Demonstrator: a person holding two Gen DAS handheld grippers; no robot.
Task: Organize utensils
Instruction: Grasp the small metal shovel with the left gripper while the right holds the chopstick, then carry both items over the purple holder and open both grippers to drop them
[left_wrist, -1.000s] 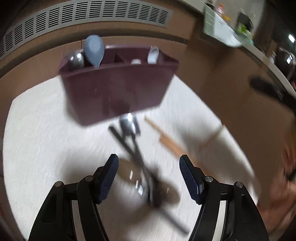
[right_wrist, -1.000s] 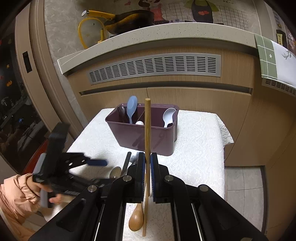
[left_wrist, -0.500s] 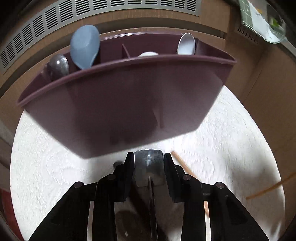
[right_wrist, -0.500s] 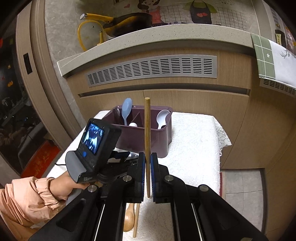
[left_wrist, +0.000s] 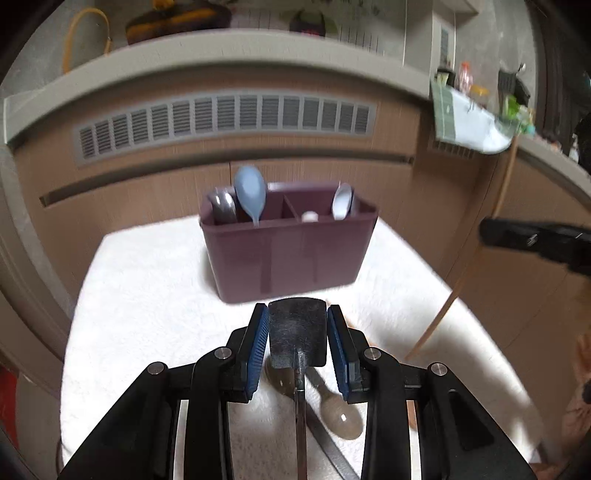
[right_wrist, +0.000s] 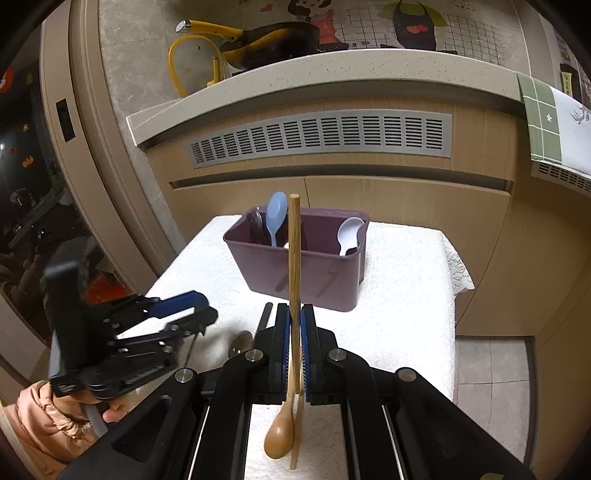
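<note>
A purple utensil caddy (left_wrist: 291, 251) stands on the white-towelled table (left_wrist: 147, 295), holding a blue spoon (left_wrist: 250, 194), a dark spoon and a white spoon (left_wrist: 341, 206). My left gripper (left_wrist: 297, 334) is shut on a dark metal spatula (left_wrist: 297, 336), held above the table in front of the caddy. My right gripper (right_wrist: 294, 332) is shut on a wooden chopstick (right_wrist: 294, 258) standing upright before the caddy (right_wrist: 299, 262). The left gripper also shows at lower left in the right wrist view (right_wrist: 199, 315).
A metal spoon (left_wrist: 336, 413) and a dark handle lie on the towel under the left gripper. A wooden spoon (right_wrist: 282, 428) and a second chopstick lie under the right gripper. Wooden cabinets with a vent grille (right_wrist: 321, 136) stand behind the table.
My left gripper closed on the spatula beside the caddy, then lifted it and pulled back from the caddy. The right gripper has kept the chopstick upright, nearly still.
</note>
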